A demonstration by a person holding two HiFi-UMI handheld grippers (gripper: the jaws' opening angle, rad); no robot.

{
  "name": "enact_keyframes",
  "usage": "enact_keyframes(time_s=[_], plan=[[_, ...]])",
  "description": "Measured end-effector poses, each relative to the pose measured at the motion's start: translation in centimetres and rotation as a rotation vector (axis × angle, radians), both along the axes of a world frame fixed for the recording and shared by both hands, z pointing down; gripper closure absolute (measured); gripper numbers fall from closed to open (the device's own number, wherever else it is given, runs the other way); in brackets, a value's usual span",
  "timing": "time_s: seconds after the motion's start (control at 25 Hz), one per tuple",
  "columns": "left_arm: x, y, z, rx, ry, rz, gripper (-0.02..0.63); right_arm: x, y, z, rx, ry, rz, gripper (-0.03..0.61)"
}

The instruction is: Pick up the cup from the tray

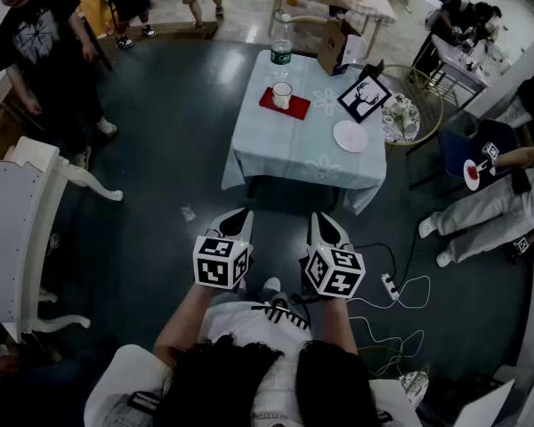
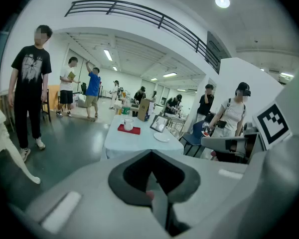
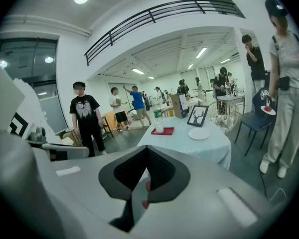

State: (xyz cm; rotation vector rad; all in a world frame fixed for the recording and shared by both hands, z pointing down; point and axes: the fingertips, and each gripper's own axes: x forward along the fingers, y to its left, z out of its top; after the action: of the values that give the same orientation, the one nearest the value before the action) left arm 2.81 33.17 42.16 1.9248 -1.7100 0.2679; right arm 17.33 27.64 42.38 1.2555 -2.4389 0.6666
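Note:
A white cup (image 1: 282,94) stands upright on a small red tray (image 1: 295,107) at the far side of a table with a pale blue cloth (image 1: 289,154). Both gripper views show the cup (image 2: 128,124) (image 3: 159,127) on the tray (image 2: 133,130) (image 3: 167,131), small and far ahead. My left gripper (image 1: 236,217) and right gripper (image 1: 323,221) are held side by side close to my body, well short of the table's near edge. Each has its jaws pressed together with nothing between them (image 2: 150,156) (image 3: 147,151).
The table also carries a bottle (image 1: 282,52), a cardboard box (image 1: 335,48), a framed deer picture (image 1: 364,97) and a white plate (image 1: 350,136). A person (image 1: 44,52) stands at left by a white chair (image 1: 27,229). A seated person (image 1: 494,207) is at right. A power strip (image 1: 392,285) lies on the floor.

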Motion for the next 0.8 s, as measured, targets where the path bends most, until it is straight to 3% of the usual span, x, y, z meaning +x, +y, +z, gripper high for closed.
enact_keyframes(time_s=[0.4,0.56,0.8], plan=[[1.0,-0.6,0.0,0.004,0.016,-0.001,0.614,0.2,-0.3,0.2,0.028,0.058,-0.037,0.554],[1.3,-1.2,-0.1,0.011,0.031,-0.014,0.614,0.0,-0.5,-0.2,0.068,0.119,-0.073,0.554],[2.6,-2.2,-0.2,0.024,0.035,-0.026,0.614,0.5,-1.7,-1.0,0.114,0.129,-0.091,0.552]])
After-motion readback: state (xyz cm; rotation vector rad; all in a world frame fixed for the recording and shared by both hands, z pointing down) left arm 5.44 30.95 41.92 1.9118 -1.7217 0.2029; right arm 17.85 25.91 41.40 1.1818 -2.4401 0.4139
